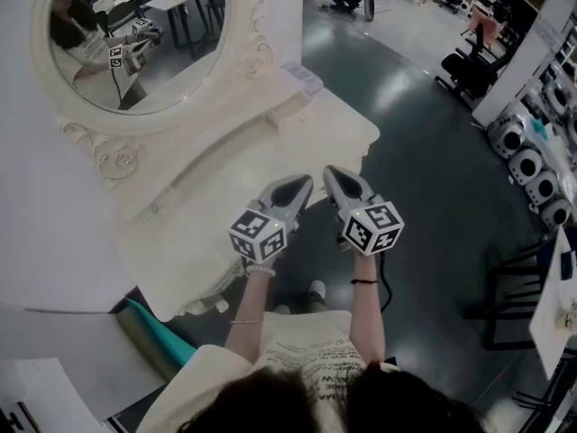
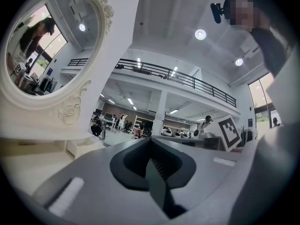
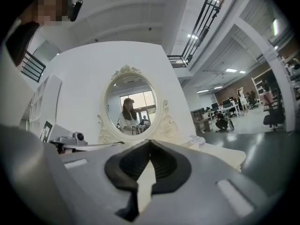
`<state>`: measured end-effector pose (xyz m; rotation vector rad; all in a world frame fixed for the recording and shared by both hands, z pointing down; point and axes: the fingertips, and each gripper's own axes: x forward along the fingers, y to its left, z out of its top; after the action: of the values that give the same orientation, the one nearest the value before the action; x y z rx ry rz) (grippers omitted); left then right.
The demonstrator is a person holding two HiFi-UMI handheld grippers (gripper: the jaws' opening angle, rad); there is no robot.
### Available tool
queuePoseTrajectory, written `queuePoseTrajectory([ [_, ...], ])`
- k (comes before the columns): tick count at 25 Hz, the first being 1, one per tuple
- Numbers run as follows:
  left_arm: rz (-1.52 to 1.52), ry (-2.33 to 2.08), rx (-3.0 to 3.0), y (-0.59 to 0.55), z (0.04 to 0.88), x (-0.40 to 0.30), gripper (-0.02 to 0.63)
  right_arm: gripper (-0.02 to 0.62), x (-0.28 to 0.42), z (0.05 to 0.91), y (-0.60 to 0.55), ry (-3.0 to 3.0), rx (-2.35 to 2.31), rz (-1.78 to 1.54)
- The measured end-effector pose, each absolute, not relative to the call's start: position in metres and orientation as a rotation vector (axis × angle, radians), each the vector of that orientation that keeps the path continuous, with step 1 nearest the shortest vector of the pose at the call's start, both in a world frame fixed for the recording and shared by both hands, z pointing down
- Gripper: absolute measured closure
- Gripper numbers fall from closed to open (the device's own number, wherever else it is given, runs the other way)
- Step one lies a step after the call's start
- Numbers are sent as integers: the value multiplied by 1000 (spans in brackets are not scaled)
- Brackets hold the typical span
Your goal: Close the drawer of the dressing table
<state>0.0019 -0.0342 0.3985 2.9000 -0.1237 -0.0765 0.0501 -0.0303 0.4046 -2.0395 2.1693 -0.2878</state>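
Note:
The cream dressing table point(image 1: 216, 179) with its oval mirror point(image 1: 135, 34) stands against a white wall. Its drawer front is hidden below the tabletop's front edge in the head view. My left gripper point(image 1: 305, 181) and right gripper point(image 1: 330, 171) are side by side at that front edge, held level, both shut and holding nothing. In the left gripper view the shut jaws point(image 2: 151, 139) point past the table's end, with the mirror point(image 2: 51, 46) to the left. In the right gripper view the shut jaws point(image 3: 150, 142) point towards the mirror point(image 3: 131, 109) across the tabletop point(image 3: 225, 153).
A small raised box point(image 1: 300, 77) sits at the tabletop's far end and shows again as the box point(image 2: 82, 146). A teal-edged board point(image 1: 158, 332) leans by the table's near end. Dark floor point(image 1: 424, 179) stretches right, with a black frame point(image 1: 514, 296) and chairs point(image 1: 473, 61).

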Motion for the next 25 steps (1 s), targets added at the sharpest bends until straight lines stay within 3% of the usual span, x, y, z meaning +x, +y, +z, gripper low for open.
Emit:
queuePoseTrajectory([
  [25,-73,-325,2873,-61,408,78,607,592,122,411,-67,2330,-1880,-310],
])
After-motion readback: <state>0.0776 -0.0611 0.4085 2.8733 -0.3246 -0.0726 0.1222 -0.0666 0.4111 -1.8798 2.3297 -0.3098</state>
